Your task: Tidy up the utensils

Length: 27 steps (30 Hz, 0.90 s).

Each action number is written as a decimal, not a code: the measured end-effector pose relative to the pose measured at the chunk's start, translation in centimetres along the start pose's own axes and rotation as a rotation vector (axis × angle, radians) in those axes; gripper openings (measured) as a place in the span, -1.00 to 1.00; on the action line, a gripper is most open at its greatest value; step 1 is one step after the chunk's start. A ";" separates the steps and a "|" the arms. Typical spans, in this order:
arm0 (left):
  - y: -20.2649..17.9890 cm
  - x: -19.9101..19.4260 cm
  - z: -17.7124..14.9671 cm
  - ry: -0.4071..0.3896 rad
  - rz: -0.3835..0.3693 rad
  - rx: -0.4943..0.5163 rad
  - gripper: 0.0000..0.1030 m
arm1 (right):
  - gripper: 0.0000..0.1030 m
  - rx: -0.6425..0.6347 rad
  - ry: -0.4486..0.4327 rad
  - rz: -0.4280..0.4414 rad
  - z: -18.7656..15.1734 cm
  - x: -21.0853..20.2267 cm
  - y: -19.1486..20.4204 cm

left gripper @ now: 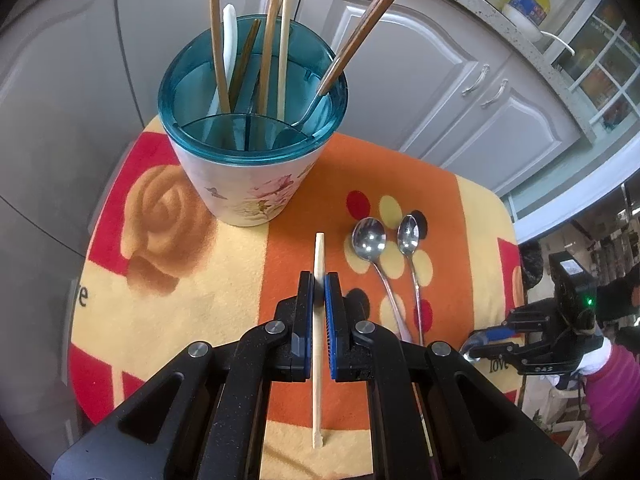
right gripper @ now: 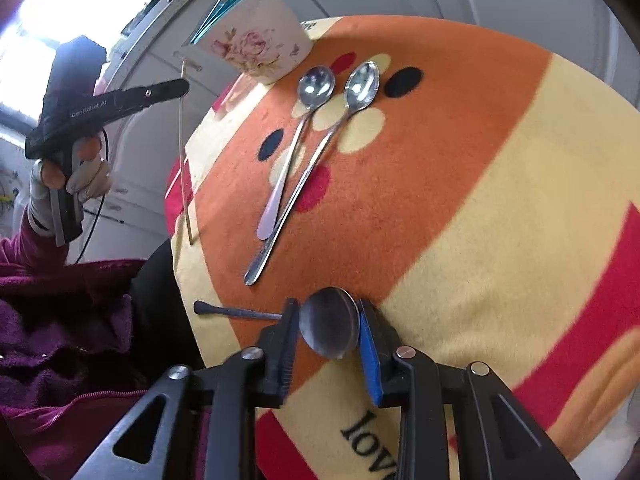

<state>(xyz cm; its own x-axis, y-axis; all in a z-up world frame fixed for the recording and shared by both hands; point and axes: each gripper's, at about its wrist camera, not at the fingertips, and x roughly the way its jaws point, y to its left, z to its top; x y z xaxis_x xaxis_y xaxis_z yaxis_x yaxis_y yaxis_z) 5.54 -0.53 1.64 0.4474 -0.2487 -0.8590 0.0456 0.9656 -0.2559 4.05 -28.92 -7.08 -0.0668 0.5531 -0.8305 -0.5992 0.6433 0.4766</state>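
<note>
Centrally, utensil holder [left gripper: 250, 152], teal-rimmed cup with floral print, stands upright on the patterned blanket [left gripper: 192, 280] covering the bench. Inside it: several wooden chopsticks, a white utensil and a brown-handled metal one, all leaning. In front of the holder, left gripper [left gripper: 319, 284] has its jaws closed on a pale chopstick [left gripper: 318, 360], gripped partway along, upper tip pointing toward the holder; the right wrist view shows it off the blanket, beyond the edge. Beside the holder's base, two metal spoons [left gripper: 374, 248] lie side by side on the blanket, bowls up and nearest the holder, handles running away from it and crossing near their ends. Farther from the holder than those two, right gripper [right gripper: 329, 328] has its jaws around the bowl of a dark spoon [right gripper: 330, 330], back of bowl facing the camera, handle sticking out sideways; both pads look pressed to the bowl's edges. White cabinet doors [left gripper: 420, 60] stand behind the holder. Purple sleeve [right gripper: 60, 320] at the blanket's edge.
</note>
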 end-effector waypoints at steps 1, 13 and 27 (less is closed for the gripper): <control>0.0 -0.1 -0.1 0.000 0.000 0.003 -0.92 | -0.74 -0.010 0.012 -0.027 -0.1 0.1 0.2; -0.7 -2.5 0.1 -0.062 -0.065 0.046 -0.92 | -0.85 -0.085 -0.065 -0.195 0.6 -3.5 5.1; 1.9 -8.4 0.9 -0.178 -0.096 0.017 -0.92 | -0.93 -0.189 -0.136 -0.309 5.4 -8.7 9.5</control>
<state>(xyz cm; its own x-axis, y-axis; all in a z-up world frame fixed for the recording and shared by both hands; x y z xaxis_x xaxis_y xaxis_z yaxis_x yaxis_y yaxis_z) 2.65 3.42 8.82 0.5913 -0.3241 -0.7384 0.1102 0.9396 -0.3242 3.27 -24.81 6.26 0.2383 0.4218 -0.8748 -0.7120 0.6885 0.1380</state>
